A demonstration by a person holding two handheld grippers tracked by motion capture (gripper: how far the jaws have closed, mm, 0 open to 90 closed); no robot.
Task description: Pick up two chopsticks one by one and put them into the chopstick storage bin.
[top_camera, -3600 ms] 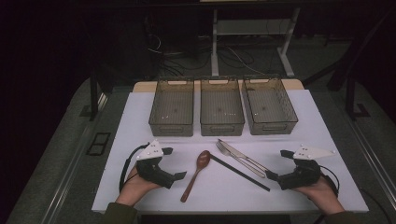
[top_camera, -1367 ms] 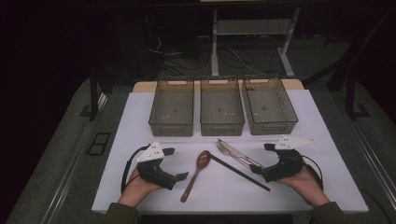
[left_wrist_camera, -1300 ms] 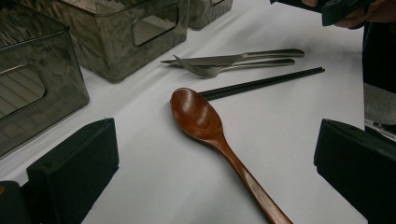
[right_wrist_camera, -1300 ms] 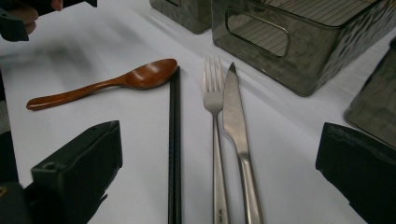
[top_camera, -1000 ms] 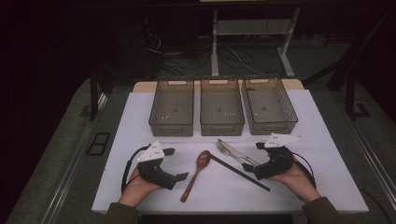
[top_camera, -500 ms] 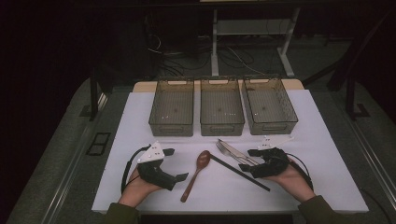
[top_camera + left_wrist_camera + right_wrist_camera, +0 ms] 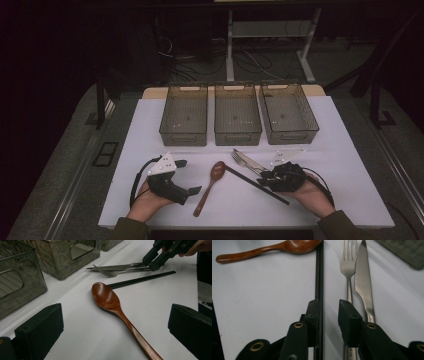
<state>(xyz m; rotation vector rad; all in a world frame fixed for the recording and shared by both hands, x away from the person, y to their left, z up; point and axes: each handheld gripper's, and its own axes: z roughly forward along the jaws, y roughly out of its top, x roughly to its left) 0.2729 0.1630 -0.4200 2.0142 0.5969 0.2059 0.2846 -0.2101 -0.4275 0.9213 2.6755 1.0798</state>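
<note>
A brown wooden spoon (image 7: 207, 191) (image 7: 110, 300) (image 7: 294, 246) lies on the white table, with black chopsticks (image 7: 255, 185) (image 7: 142, 280) (image 7: 319, 277), a steel fork (image 7: 244, 161) (image 7: 112, 273) (image 7: 348, 262) and a knife (image 7: 117, 266) (image 7: 363, 272) to its right. My left gripper (image 7: 187, 176) (image 7: 115, 312) rests left of the spoon, jaws wide open and pointed at it. My right gripper (image 7: 262, 176) (image 7: 330, 310) (image 7: 151, 262) sits low over the cutlery handles, narrowly open. One jaw lies against the chopsticks and the other over the fork handle. Bare table shows in the gap.
Three empty smoke-grey bins (image 7: 182, 136) (image 7: 237, 136) (image 7: 292, 135) stand side by side behind the cutlery. The white table top (image 7: 345, 165) ends a little in front of both hands. Dark floor, cables and table legs lie beyond.
My right gripper has travelled left from the table's right side and come down over the chopsticks and fork handle. The left gripper and the cutlery have stayed put.
</note>
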